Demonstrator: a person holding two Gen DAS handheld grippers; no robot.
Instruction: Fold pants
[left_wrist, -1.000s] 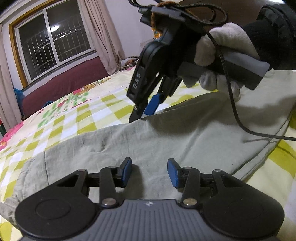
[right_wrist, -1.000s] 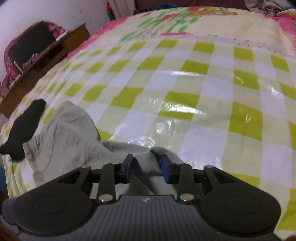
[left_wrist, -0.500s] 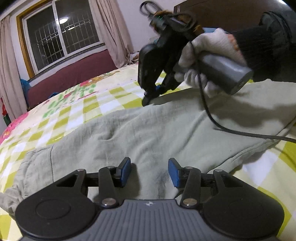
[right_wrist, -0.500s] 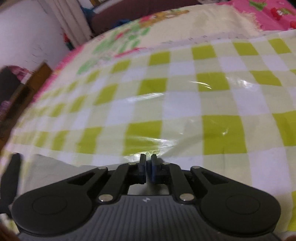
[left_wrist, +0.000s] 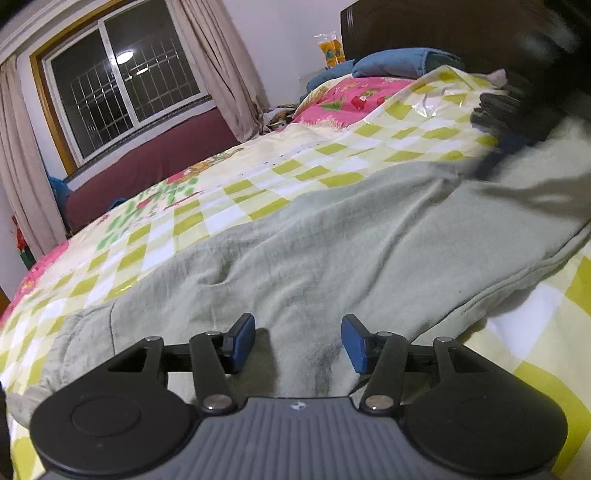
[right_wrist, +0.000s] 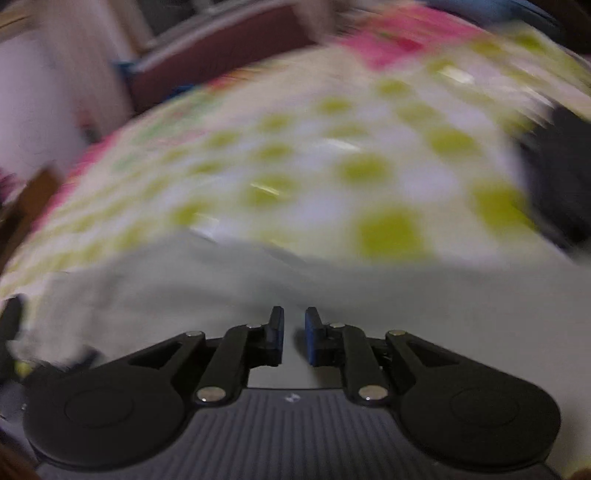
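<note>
Pale grey-green pants (left_wrist: 332, 240) lie spread across the checkered bed. My left gripper (left_wrist: 297, 341) is open and empty, low over the cloth near its front edge. The right wrist view is motion-blurred; there my right gripper (right_wrist: 294, 334) hovers just above the pants (right_wrist: 369, 295), its blue pads a small gap apart with nothing between them. In the left wrist view the right gripper shows only as a dark blur (left_wrist: 517, 122) at the far right, over the pants' far end.
The yellow-green checkered bedspread (left_wrist: 221, 218) covers the bed. A pink quilt (left_wrist: 351, 99) and blue pillows (left_wrist: 399, 62) lie at the dark headboard. A window (left_wrist: 122, 85) with curtains is at the back left. A wooden cabinet edge (right_wrist: 33, 199) stands at left.
My right gripper went from shut at the pants' far edge to slightly open, and swept quickly rightward out of the left view's centre. The left gripper stayed open and nearly still.
</note>
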